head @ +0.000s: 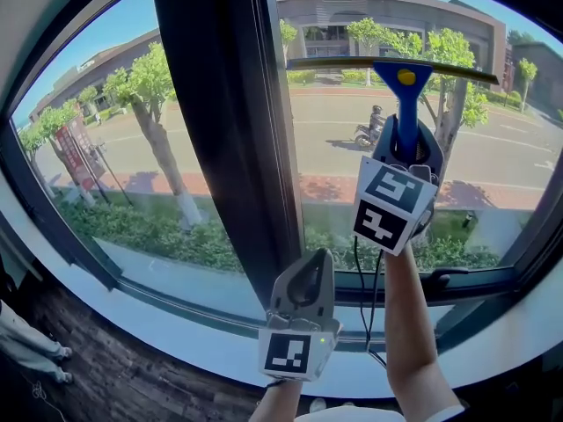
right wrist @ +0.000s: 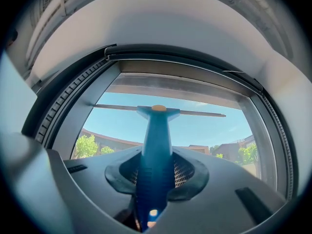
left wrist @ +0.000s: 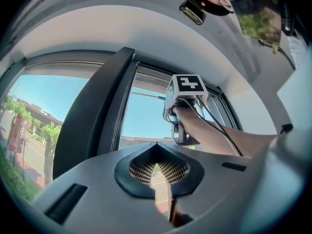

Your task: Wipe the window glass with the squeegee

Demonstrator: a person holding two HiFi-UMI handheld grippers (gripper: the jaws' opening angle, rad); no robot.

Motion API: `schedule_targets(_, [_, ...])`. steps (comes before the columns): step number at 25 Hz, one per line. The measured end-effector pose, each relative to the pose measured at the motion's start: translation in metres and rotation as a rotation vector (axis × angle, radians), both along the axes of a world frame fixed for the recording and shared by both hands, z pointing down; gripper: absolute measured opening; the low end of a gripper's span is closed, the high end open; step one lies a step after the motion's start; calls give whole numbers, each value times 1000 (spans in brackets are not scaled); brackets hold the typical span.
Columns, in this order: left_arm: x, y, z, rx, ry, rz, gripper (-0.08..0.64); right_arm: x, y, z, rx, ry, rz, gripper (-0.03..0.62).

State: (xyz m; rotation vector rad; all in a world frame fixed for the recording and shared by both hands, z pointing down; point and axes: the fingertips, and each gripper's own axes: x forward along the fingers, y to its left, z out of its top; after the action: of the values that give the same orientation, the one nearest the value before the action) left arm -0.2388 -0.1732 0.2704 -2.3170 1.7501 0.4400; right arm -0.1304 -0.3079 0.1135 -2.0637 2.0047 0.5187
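Note:
A blue-handled squeegee (head: 405, 104) with a yellow button stands upright against the right window pane (head: 501, 148). Its long blade (head: 352, 62) lies level near the top of the glass. My right gripper (head: 407, 148) is shut on the lower handle, raised at arm's length. In the right gripper view the squeegee (right wrist: 156, 140) runs up from between the jaws of the right gripper (right wrist: 155, 179) to the blade (right wrist: 200, 113) under the upper frame. My left gripper (head: 303, 271) hangs lower, in front of the dark mullion (head: 220, 130). It is shut with nothing in it, as the left gripper (left wrist: 157, 168) also shows in its own view.
A white sill (head: 176, 323) curves below the panes. A black window handle (head: 440, 278) sticks out from the lower frame at the right. A second pane (head: 97, 148) lies left of the mullion. Street, trees and buildings show outside. A cable hangs from the right gripper.

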Motion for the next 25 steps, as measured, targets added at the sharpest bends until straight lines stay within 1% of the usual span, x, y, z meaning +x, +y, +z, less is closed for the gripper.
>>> schedule_targets(18, [6, 9, 16, -54, -6, -18, -6, 4, 7, 73, -121, 26, -7, 114])
schedule_targets(25, [5, 12, 25, -80, -22, -29, -6, 2, 11, 95, -163, 50, -8, 114])
